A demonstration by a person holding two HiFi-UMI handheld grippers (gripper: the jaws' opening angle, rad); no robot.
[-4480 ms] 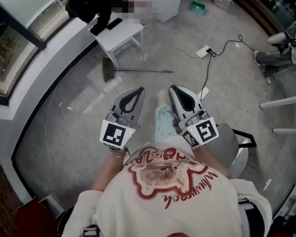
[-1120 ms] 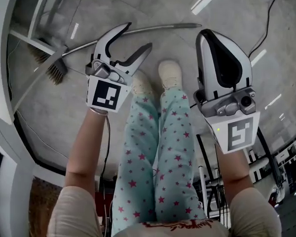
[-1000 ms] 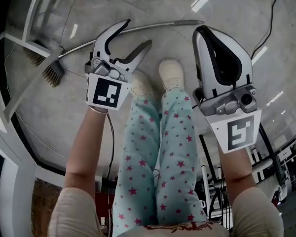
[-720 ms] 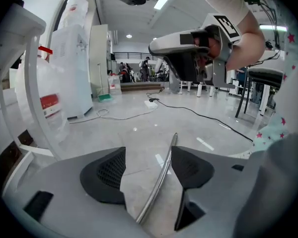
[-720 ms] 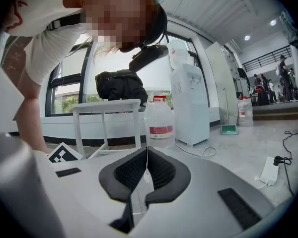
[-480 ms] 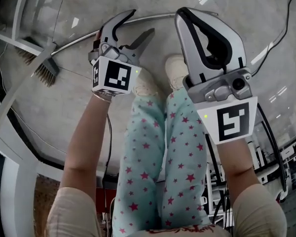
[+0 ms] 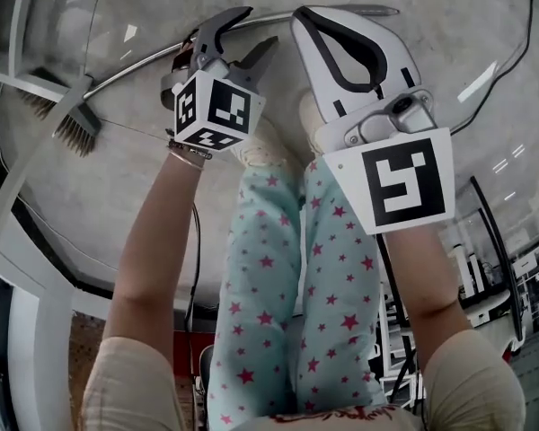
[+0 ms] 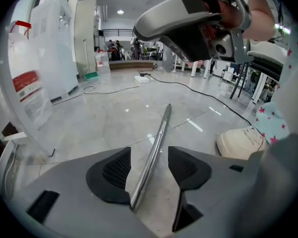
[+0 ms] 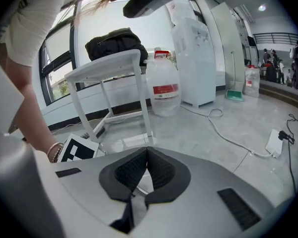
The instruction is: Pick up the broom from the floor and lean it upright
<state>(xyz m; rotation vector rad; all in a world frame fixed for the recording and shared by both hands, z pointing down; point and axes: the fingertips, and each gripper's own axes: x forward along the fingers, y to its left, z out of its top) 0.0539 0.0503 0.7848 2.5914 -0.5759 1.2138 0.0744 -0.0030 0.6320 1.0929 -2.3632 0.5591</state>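
The broom lies flat on the grey floor, its brush head (image 7: 72,126) at the left under a white table leg. The metal handle (image 7: 144,63) runs right past my shoes. My left gripper (image 7: 256,27) is down at the floor with its jaws on either side of the handle (image 8: 158,133). In the left gripper view the rod runs up between the two black pads (image 8: 109,170) with a gap on each side. The jaws have just been closing, but do not press the rod. My right gripper (image 7: 328,14) is shut and empty beside it, its pads (image 9: 161,170) meeting at the tips.
A white table (image 9: 114,66) with a black bag (image 9: 116,41) stands over the brush end. A water jug (image 9: 164,90) and a dispenser (image 9: 196,58) stand behind it. A cable and power strip (image 9: 275,143) lie to the right. My shoe (image 8: 241,140) is next to the handle.
Both grippers have come down to the floor. The left jaws now straddle the broom handle and have narrowed a little. The right gripper stays shut.
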